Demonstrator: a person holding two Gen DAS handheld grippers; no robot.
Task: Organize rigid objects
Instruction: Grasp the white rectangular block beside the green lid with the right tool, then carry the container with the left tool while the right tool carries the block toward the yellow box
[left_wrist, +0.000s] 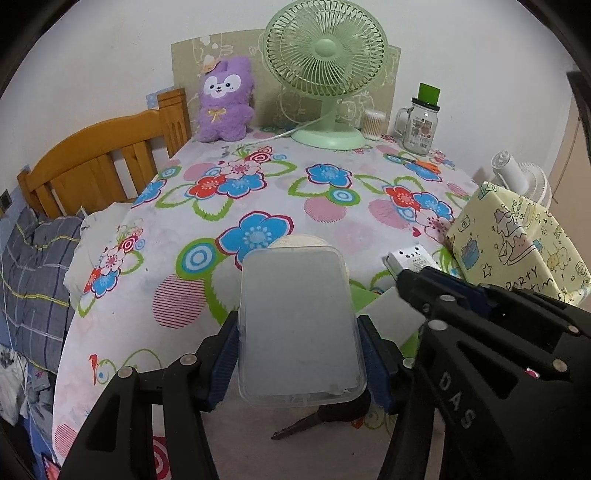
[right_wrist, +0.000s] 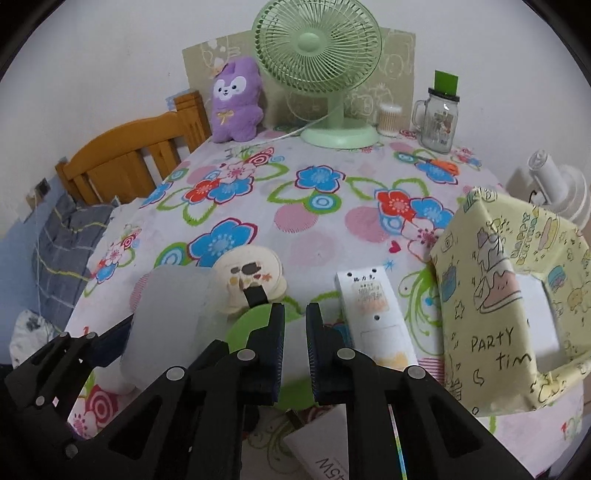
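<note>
My left gripper (left_wrist: 299, 325) is shut on a translucent plastic box (left_wrist: 301, 325) and holds it above the flowered table; the box also shows at the left of the right wrist view (right_wrist: 166, 314). My right gripper (right_wrist: 295, 325) is nearly closed with a narrow gap and nothing between its fingers; it also shows in the left wrist view (left_wrist: 402, 280). Under it lie a cream round fan (right_wrist: 251, 280) with a black handle, a green disc (right_wrist: 247, 325) and a white remote-like box (right_wrist: 373, 314). A yellow paper-wrapped storage box (right_wrist: 509, 302) stands to the right.
At the back stand a green desk fan (right_wrist: 321, 74), a purple plush (right_wrist: 236, 103), a cotton-swab jar (right_wrist: 389, 118) and a glass mug jar (right_wrist: 439, 122). Orange scissors (right_wrist: 439, 164) lie near them. A wooden bed frame (right_wrist: 129, 155) is to the left.
</note>
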